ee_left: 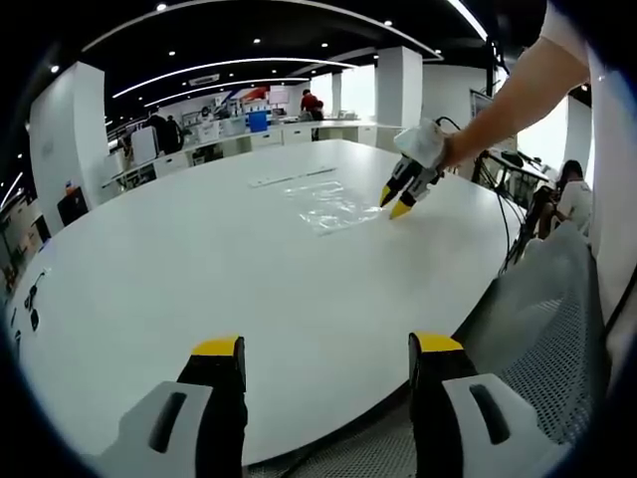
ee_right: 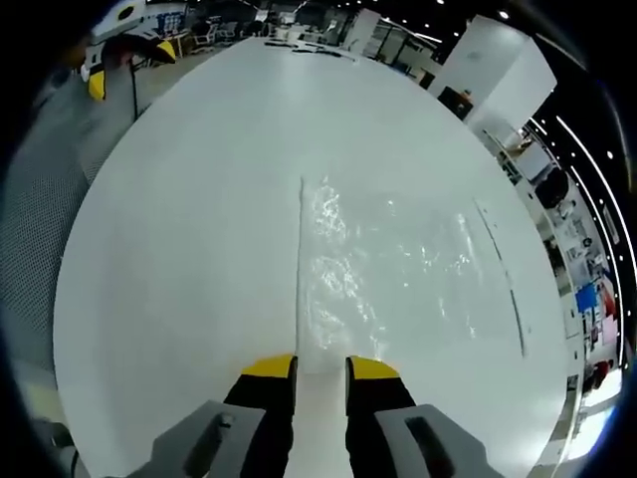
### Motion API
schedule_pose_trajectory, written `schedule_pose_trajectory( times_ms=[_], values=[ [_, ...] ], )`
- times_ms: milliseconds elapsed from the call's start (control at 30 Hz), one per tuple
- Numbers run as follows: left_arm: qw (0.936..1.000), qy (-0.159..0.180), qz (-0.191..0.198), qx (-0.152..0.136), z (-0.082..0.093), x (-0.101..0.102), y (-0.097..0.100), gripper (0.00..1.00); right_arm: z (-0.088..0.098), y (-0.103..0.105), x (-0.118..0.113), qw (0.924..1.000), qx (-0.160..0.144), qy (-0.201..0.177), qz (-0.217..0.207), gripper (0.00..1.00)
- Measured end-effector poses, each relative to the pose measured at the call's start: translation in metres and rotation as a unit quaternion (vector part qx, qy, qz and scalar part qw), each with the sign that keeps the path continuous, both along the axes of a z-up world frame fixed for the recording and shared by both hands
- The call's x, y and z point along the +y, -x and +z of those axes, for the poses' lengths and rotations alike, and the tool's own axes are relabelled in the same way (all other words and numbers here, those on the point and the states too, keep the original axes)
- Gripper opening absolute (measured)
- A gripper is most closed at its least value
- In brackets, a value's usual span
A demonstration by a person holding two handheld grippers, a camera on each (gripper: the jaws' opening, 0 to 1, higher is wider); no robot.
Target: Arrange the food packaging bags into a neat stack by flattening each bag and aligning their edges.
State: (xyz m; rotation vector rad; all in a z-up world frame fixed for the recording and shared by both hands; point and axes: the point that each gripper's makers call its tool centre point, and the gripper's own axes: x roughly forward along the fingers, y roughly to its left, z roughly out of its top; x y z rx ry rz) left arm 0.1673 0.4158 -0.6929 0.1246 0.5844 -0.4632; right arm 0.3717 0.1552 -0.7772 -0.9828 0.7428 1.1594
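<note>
Left gripper view: left gripper point(ee_left: 326, 351) hovers over the near desk point(ee_left: 199, 259) edge, fingers spread, grasping nothing
Bags: clear food packaging bags point(ee_left: 333, 204) lie mid-desk, wrinkled
Right gripper view: right gripper point(ee_right: 320, 370) at the bags' point(ee_right: 398, 269) near edge, fingers narrowly parted; whether film is caught, I cannot tell
Risk: slippery film may slide or crumple, spoiling alignment

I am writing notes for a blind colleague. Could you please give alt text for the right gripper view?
The right gripper, its yellow-tipped jaws only slightly apart, sits at the near edge of a clear plastic bag lying flat on a large white table. Whether the jaws pinch the bag cannot be told. The left gripper shows far off beyond the table's edge.
</note>
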Motion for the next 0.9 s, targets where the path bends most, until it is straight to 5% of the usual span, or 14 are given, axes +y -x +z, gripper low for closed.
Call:
schedule_pose_trajectory(
  times_ms=[500,900],
  values=[
    [1.0000,0.000,0.001,0.000,0.000,0.000,-0.001,0.65,-0.006,0.009,-0.001,0.9986,0.051,-0.008,-0.012,0.00],
    [1.0000,0.001,0.002,-0.001,0.001,0.000,-0.001,0.65,-0.003,0.014,0.003,0.9995,0.033,0.003,0.005,0.00]
  ],
)
